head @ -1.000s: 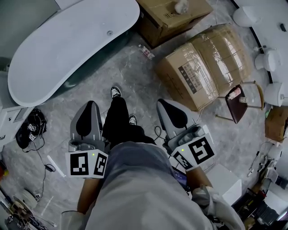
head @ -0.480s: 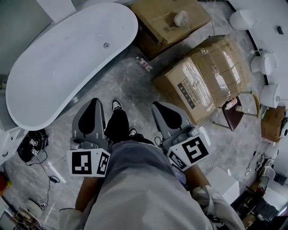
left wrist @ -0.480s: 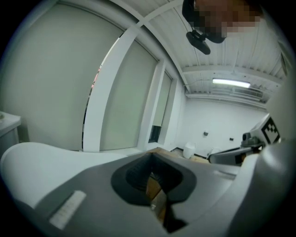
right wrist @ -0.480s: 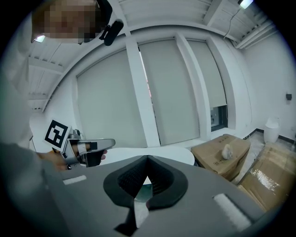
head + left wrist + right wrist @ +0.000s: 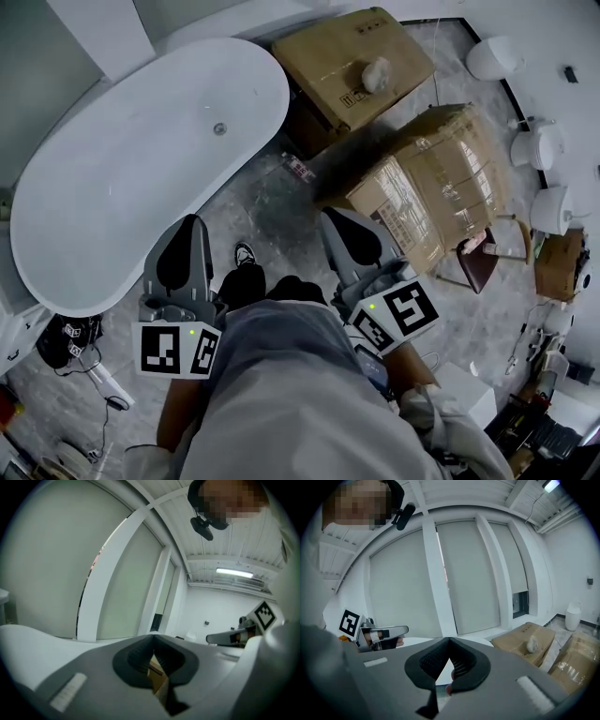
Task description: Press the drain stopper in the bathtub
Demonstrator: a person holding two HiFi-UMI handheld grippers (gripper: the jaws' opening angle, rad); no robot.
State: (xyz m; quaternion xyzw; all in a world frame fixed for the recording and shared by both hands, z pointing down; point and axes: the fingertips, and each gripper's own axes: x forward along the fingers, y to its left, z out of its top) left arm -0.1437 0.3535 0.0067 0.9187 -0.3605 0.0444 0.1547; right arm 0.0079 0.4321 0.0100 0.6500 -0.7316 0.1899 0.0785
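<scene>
The white oval bathtub point(image 5: 103, 216) lies on the floor at upper left in the head view, with its small round drain stopper point(image 5: 219, 128) in the basin near the far end. My left gripper point(image 5: 191, 223) is held level at waist height, its tip just short of the tub's near rim; its jaws are shut on nothing point(image 5: 152, 637). My right gripper point(image 5: 330, 217) points forward to the right of the tub over the floor, also shut and empty point(image 5: 449, 640). Both are well short of the stopper.
Two cardboard boxes stand right of the tub, one at the back point(image 5: 352, 61) and one taped point(image 5: 436, 178) close to my right gripper. White fixtures point(image 5: 534, 145) line the right edge. A dark red stool point(image 5: 483, 258) and cables point(image 5: 70, 337) lie on the floor.
The person has stepped towards the tub: it and the boxes sit lower and nearer in the head view, and the left gripper's tip now almost reaches the rim. Both jaws stay shut.
</scene>
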